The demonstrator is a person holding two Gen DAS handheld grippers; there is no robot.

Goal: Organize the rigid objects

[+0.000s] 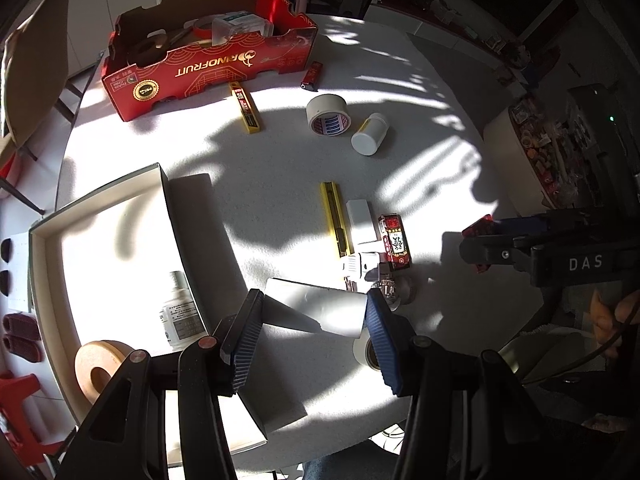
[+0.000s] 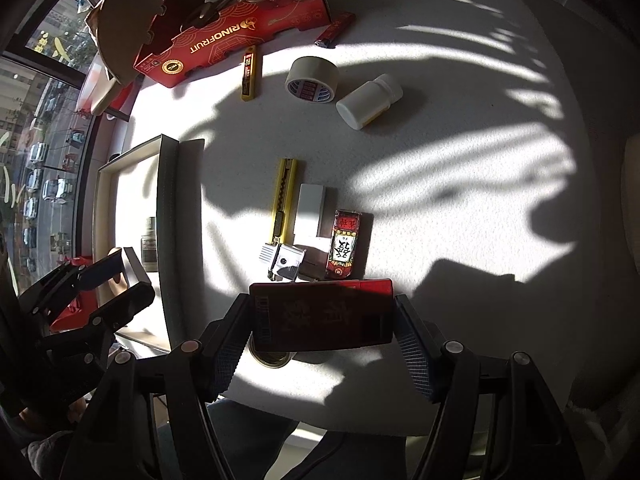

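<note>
My left gripper (image 1: 316, 320) is shut on a white flat box (image 1: 316, 308), held above the table's near edge, right of the open white tray (image 1: 168, 216). My right gripper (image 2: 322, 320) is shut on a dark red box (image 2: 324, 316), held above the table; it shows from the side in the left wrist view (image 1: 480, 240). On the table lie a yellow utility knife (image 1: 335, 220), a white block (image 1: 360, 218), a small red patterned box (image 1: 395, 242), a tape roll (image 1: 328, 114), a white pill bottle (image 1: 370, 134), a yellow blade case (image 1: 245, 107) and a red lighter (image 1: 312, 76).
A red cardboard box (image 1: 208, 68) with items stands at the far side. The tray holds a white bottle (image 1: 182, 312) and a tan ring (image 1: 102, 364). Another tape roll (image 1: 366, 350) lies under my left gripper. The left gripper shows in the right wrist view (image 2: 116, 280).
</note>
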